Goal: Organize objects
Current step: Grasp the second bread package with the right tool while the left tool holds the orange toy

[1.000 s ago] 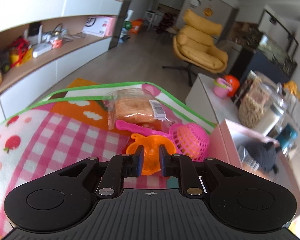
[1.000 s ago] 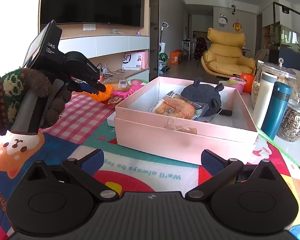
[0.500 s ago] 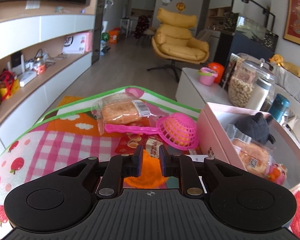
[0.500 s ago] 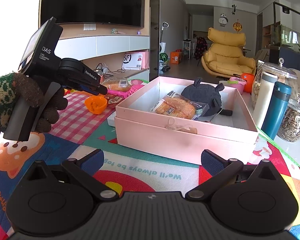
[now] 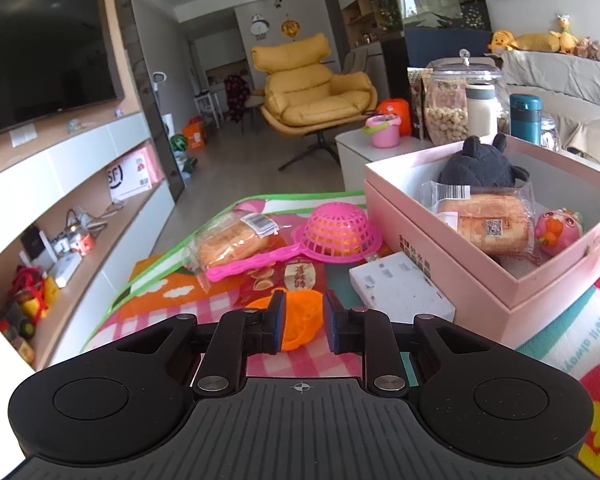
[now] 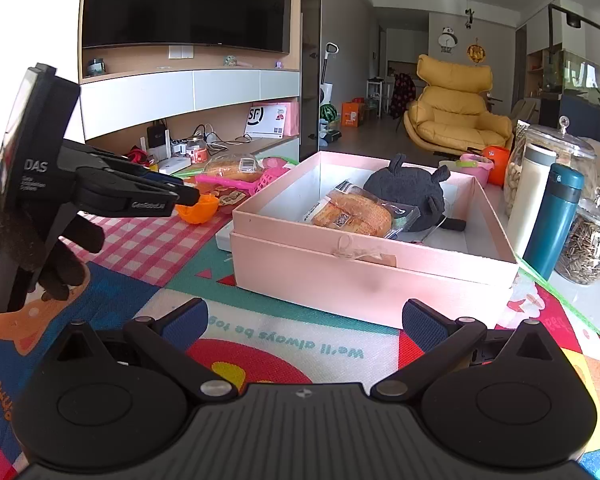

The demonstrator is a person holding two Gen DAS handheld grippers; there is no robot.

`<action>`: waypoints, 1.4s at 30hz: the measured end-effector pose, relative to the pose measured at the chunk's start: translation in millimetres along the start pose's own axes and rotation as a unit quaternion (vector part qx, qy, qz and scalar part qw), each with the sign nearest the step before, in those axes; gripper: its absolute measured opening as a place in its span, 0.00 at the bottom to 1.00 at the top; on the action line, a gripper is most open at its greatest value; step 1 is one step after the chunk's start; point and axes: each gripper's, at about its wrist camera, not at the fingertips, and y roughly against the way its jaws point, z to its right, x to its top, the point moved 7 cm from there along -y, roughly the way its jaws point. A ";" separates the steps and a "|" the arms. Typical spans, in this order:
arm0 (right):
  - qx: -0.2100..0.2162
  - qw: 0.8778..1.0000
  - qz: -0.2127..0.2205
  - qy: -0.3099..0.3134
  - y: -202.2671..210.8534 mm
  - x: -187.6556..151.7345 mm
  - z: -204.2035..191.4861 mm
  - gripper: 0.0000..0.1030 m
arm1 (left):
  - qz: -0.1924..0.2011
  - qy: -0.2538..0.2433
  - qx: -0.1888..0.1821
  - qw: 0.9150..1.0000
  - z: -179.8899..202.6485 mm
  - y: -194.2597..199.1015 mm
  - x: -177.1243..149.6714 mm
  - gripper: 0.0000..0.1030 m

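our left gripper [image 5: 303, 320] slid toward the pink box [image 5: 452, 256] and its jaws have just been opening, with the orange cup [image 5: 298, 320] loose between them. the box lies to its right. our right gripper [image 6: 304, 320] waits wide open.

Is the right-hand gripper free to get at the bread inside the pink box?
Probably yes: the right gripper is open and empty, the pink box has no lid, and the bread lies uncovered beside the dark plush.
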 end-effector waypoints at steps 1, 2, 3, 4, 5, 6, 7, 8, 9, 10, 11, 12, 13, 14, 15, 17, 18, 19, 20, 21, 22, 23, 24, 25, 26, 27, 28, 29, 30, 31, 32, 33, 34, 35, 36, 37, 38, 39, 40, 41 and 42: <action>0.000 1.000 0.000 0.000 0.0 0.0 0.0 1.00 | -0.005 -0.005 -0.004 1.000 2.2 -3.9 0.3 0.24; 0.000 1.000 0.000 0.000 0.0 0.0 0.0 1.00 | -0.013 -0.012 -0.008 1.000 4.6 -9.1 -0.3 0.24; 0.000 1.000 0.000 0.000 -0.2 -0.1 0.2 1.00 | -0.020 -0.015 -0.008 1.000 6.4 -13.5 -1.6 0.24; 0.000 1.000 0.000 0.000 -0.2 0.0 0.1 1.00 | -0.026 -0.015 -0.006 1.000 7.2 -17.1 -3.0 0.24; 0.000 1.000 0.000 0.000 -0.2 0.0 0.1 1.00 | -0.032 -0.012 -0.004 0.999 7.4 -21.1 -4.8 0.24; 0.000 1.000 0.000 0.000 -0.2 0.0 0.1 1.00 | -0.038 -0.007 0.000 0.999 6.6 -24.4 -6.5 0.24; 0.000 1.000 0.000 0.000 -0.3 0.0 0.1 1.00 | -0.043 -0.002 0.004 0.999 5.3 -27.1 -7.9 0.24; 0.000 1.000 0.000 0.000 -0.3 -0.1 0.1 1.00 | -0.046 0.005 0.009 0.999 2.8 -29.1 -9.6 0.24; 0.000 1.000 0.000 0.000 -0.3 0.0 0.3 1.00 | -0.046 0.013 0.012 0.999 1.0 -30.5 -10.3 0.23; -0.001 1.000 0.001 -0.002 0.1 0.2 0.7 1.00 | -0.043 0.022 0.013 0.999 -1.2 -30.3 -10.5 0.20; -0.002 1.000 0.002 -0.004 1.0 0.7 1.6 1.00 | -0.040 0.031 0.012 0.999 -2.8 -29.0 -10.2 0.16; -0.005 1.000 0.006 -0.006 2.9 2.2 3.0 1.00 | -0.042 0.041 0.007 0.998 -3.7 -27.0 -10.3 0.14; -0.004 1.000 0.009 -0.007 4.9 4.5 4.0 1.00 | -0.044 0.049 -0.003 0.998 -3.2 -24.4 -11.0 0.13; 0.002 1.000 0.009 -0.007 6.9 9.3 4.8 1.00 | -0.046 0.055 -0.017 0.997 -0.3 -19.6 -11.2 0.11; 0.006 1.000 0.009 -0.005 8.0 16.8 5.8 1.00 | -0.049 0.057 -0.030 0.997 4.0 -14.2 -12.7 0.10; 0.002 1.000 0.017 -0.002 8.8 42.7 10.7 1.00 | -0.058 0.062 -0.057 0.995 15.7 -0.4 -18.0 0.10; 0.002 1.000 0.024 -0.001 8.8 59.0 13.0 1.00 | -0.063 0.068 -0.071 0.993 21.2 7.5 -21.4 0.10; 0.004 1.000 0.029 0.001 7.7 76.1 14.4 1.00 | -0.066 0.072 -0.087 0.991 27.3 17.2 -24.6 0.10; 0.008 0.999 0.033 0.004 4.6 92.8 14.4 1.00 | -0.068 0.075 -0.102 0.990 33.7 25.7 -28.4 0.10; 0.013 0.999 0.031 0.010 -2.6 111.4 11.9 1.00 | -0.069 0.075 -0.116 0.988 39.2 33.8 -32.1 0.11; 0.018 0.999 0.024 0.016 -11.5 125.9 9.2 1.00 | -0.069 0.074 -0.127 0.987 45.0 42.0 -36.1 0.11; 0.023 0.999 0.009 0.020 -26.3 141.2 4.7 1.00 | -0.067 0.070 -0.135 0.986 48.6 48.4 -39.6 0.11; 0.029 0.999 -0.009 0.019 -42.1 152.7 0.3 1.00 | -0.065 0.067 -0.141 0.986 51.0 53.7 -42.8 0.11; 0.039 0.999 -0.031 0.014 -59.7 161.9 -4.8 1.00 | -0.062 0.068 -0.145 0.985 51.3 58.3 -46.1 0.11; 0.050 0.997 -0.053 0.007 -77.1 168.6 -10.5 1.00 | -0.060 0.072 -0.150 0.984 49.8 61.4 -49.4 0.12; 0.060 0.995 -0.079 -0.005 -98.9 175.3 -17.5 1.00 | -0.059 0.081 -0.157 0.983 47.5 64.1 -51.8 0.12; 0.067 0.993 -0.101 -0.014 -118.3 179.4 -23.7 1.00 | -0.058 0.092 -0.163 0.981 44.2 66.0 -53.9 0.12; 0.072 0.990 -0.123 -0.022 -139.1 182.3 -30.5 1.00 | -0.057 0.108 -0.170 0.978 39.0 68.1 -55.3 0.12; 0.079 0.986 -0.144 -0.024 -158.6 181.7 -38.4 1.00 | -0.058 0.126 -0.177 0.974 33.2 69.0 -56.9 0.12; 0.085 0.983 -0.161 -0.021 -176.5 181.6 -48.3 1.00 | -0.060 0.147 -0.185 0.970 28.1 69.2 -58.8 0.12; 0.091 0.980 -0.176 -0.016 -194.9 181.0 -58.7 1.00 | -0.063 0.170 -0.196 0.964 23.4 70.1 -60.7 0.13; 0.093 0.978 -0.188 -0.013 -211.0 179.6 -68.3 1.00 | -0.064 0.182 -0.205 0.959 21.7 71.0 -63.1 0.13; 0.091 0.976 -0.196 -0.012 -226.5 178.5 -76.6 1.00 | -0.063 0.186 -0.212 0.957 21.9 72.0 -65.1 0.14; 0.086 0.975 -0.203 -0.012 -241.2 178.6 -84.3 1.00 | -0.061 0.186 -0.215 0.957 22.3 73.3 -66.9 0.14; 0.078 0.975 -0.210 -0.006 -258.4 177.4 -92.8 1.00 | -0.060 0.188 -0.220 0.955 22.4 74.3 -68.3 0.15; 0.067 0.974 -0.214 0.003 -273.4 176.6 -98.7 1.00 | -0.058 0.192 -0.224 0.954 21.7 74.7 -69.4 0.15; 0.052 0.975 -0.218 0.012 -287.8 174.9 -104.2 1.00 | -0.057 0.198 -0.227 0.952 20.2 74.5 -70.2 0.15; 0.041 0.974 -0.224 0.016 -299.4 172.1 -107.6 1.00 | -0.056 0.205 -0.231 0.950 19.0 73.8 -70.8 0.15; 0.036 0.971 -0.234 0.018 -309.3 168.9 -111.3 1.00 | -0.055 0.211 -0.234 0.948 17.4 73.3 -71.2 0.15; 0.031 0.970 -0.240 0.022 -315.3 166.1 -113.9 1.00 | -0.055 0.214 -0.235 0.947 17.3 73.0 -71.6 0.15; 0.027 0.970 -0.238 0.032 -316.2 165.2 -117.0 0.90 | -0.054 0.214 -0.235 0.947 17.5 73.2 -71.7 0.15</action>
